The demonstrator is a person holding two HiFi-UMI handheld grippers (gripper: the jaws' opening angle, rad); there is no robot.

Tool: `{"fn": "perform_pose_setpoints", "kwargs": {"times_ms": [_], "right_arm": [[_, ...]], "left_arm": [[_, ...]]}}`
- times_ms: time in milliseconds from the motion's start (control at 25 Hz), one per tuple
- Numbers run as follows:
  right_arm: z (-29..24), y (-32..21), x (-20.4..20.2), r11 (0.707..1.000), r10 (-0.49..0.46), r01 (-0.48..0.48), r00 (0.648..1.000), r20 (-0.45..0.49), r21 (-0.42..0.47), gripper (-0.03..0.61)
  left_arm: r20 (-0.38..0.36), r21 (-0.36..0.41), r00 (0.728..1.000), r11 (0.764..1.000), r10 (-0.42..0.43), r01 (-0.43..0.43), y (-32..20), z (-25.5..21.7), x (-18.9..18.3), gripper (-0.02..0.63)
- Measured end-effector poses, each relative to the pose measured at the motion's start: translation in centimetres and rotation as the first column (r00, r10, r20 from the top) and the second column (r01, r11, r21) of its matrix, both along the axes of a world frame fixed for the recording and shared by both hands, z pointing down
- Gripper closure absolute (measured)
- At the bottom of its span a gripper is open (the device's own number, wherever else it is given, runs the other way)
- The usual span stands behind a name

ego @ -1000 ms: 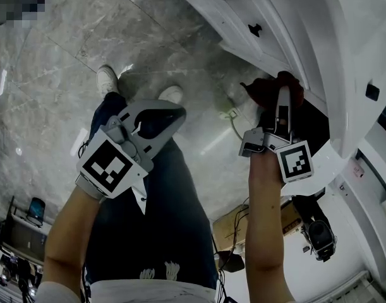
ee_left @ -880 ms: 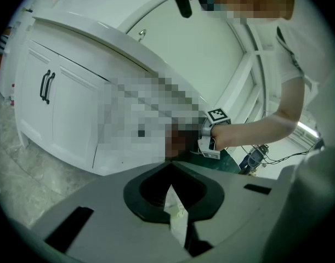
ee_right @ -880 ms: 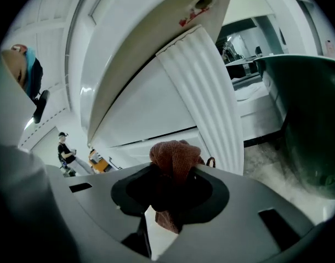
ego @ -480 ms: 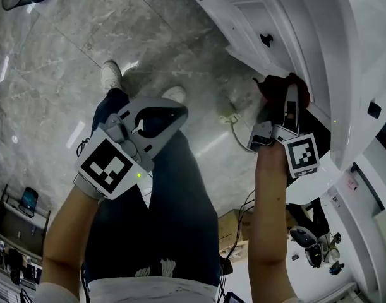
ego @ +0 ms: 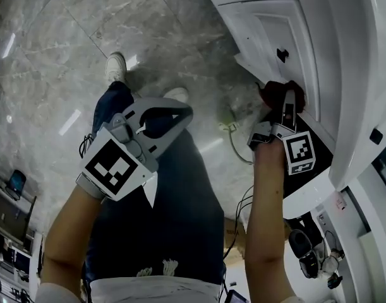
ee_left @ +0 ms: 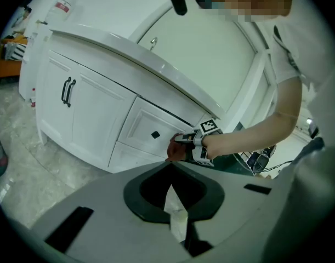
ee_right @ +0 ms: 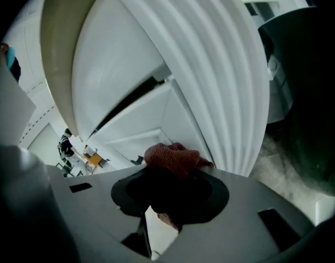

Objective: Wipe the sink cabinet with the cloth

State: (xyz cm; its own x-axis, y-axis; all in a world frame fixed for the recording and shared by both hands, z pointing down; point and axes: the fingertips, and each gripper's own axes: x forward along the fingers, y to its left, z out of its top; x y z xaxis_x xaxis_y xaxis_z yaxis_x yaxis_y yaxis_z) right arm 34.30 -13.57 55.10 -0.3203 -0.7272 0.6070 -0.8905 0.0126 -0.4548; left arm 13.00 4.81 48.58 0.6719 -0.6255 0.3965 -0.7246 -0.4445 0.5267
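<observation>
Red mesh cloth point(ego: 273, 92), clamped in the right gripper point(ego: 287, 101), meets the white sink cabinet point(ego: 268, 33) at one o'clock in the head view, panel dead ahead of the jaws. The left gripper point(ego: 180, 112), closed and empty, hangs well apart at nine o'clock.

Head view looks steeply down; gripper views face the sink cabinet point(ee_left: 101, 114).
</observation>
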Motion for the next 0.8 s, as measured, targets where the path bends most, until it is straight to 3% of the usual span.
{"fn": "perform_pose_setpoints", "kwargs": {"times_ms": [360,800], "right_arm": [[6.2,-0.3,0.1,0.998,-0.029,0.025,0.998,-0.054,-0.064,0.465],[9.2,-0.9,-1.0,0.994,-0.074,0.062,0.987,-0.142,-0.088,0.465]], "left_arm": [[0.001,-0.011,0.990,0.990,-0.139,0.139,0.4,0.8,-1.2,0.603],[0.007,-0.021,0.977,0.976,-0.215,0.215,2.4,2.4,-3.8,0.603]]}}
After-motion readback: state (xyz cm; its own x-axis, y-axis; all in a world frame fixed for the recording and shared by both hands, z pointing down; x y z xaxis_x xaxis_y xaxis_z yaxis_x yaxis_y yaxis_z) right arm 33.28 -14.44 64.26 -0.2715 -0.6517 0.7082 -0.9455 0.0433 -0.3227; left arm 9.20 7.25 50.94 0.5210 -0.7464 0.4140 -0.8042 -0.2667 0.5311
